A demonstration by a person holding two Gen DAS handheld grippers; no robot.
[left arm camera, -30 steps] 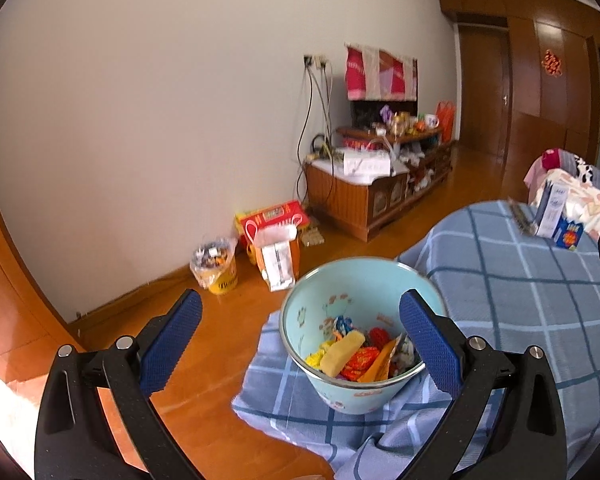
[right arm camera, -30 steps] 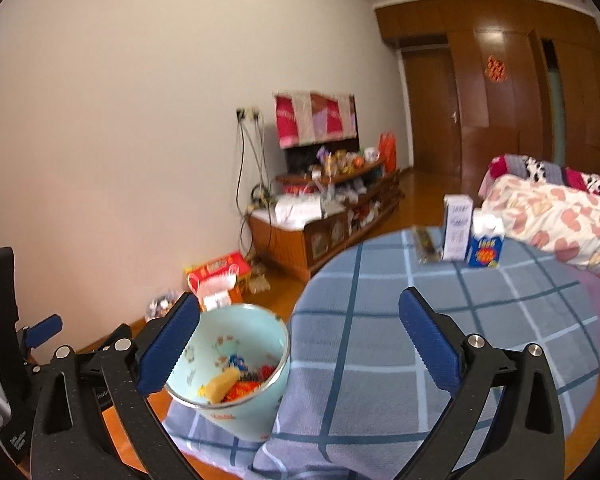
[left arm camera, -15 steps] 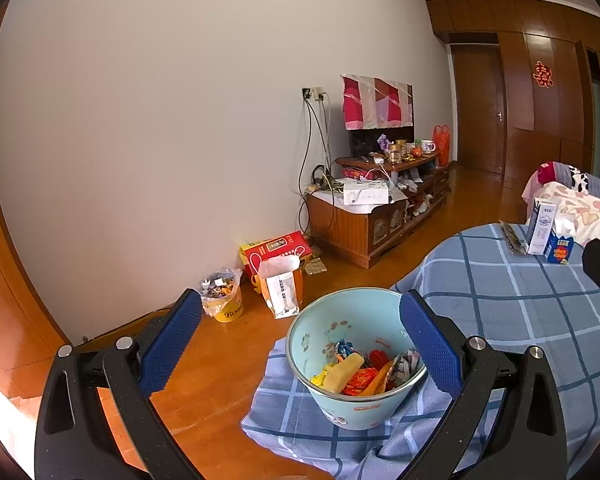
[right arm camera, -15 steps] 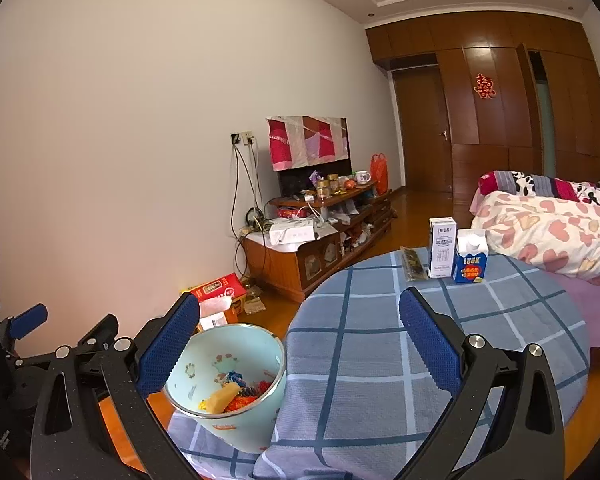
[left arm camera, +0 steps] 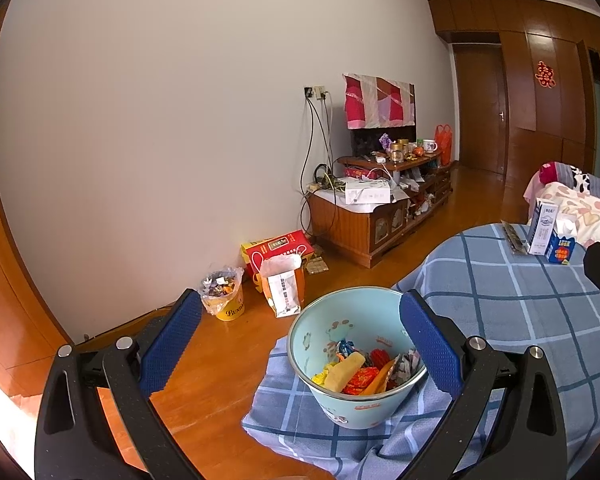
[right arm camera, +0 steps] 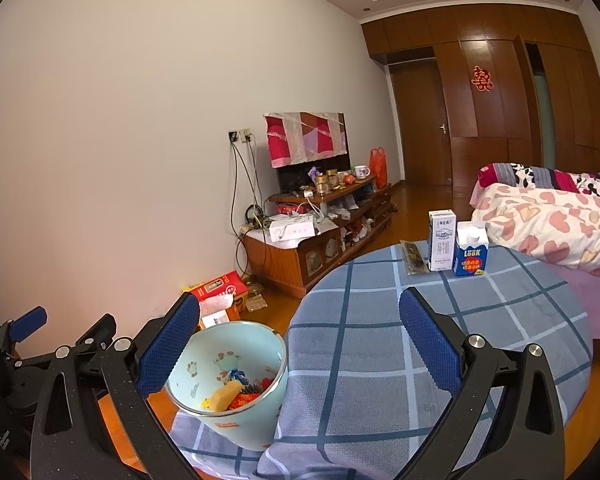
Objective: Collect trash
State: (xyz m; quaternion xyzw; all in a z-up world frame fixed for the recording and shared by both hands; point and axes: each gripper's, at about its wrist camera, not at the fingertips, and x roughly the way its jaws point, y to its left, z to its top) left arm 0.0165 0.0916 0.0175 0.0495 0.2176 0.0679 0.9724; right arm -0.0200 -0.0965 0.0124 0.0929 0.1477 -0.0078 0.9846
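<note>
A round table under a blue checked cloth [right arm camera: 440, 344] filled the foreground. At its near left edge stood a pale blue bin [left arm camera: 356, 400], already holding bright wrappers [left arm camera: 364, 376] and a yellow piece, likely parked at the rim so scraps could be dropped straight in.

The left gripper [left arm camera: 300, 344] hung above the bin, its blue-padded fingers spread wide and holding nothing, the bin's mouth between them at about 6 o'clock in its view. The right gripper [right arm camera: 300, 344] hovered over the cloth, also spread and empty, with the bin at its 8 o'clock.

At the table's far edge, around 1 o'clock from the right gripper, stood a white milk carton [right arm camera: 441, 240] touching or just beside a blue carton [right arm camera: 471, 254], with a dark flat packet [right arm camera: 413, 258] lying to their left. These looked like the trash left to collect. Both grippers seemed held open, ready to reach for them.
</note>
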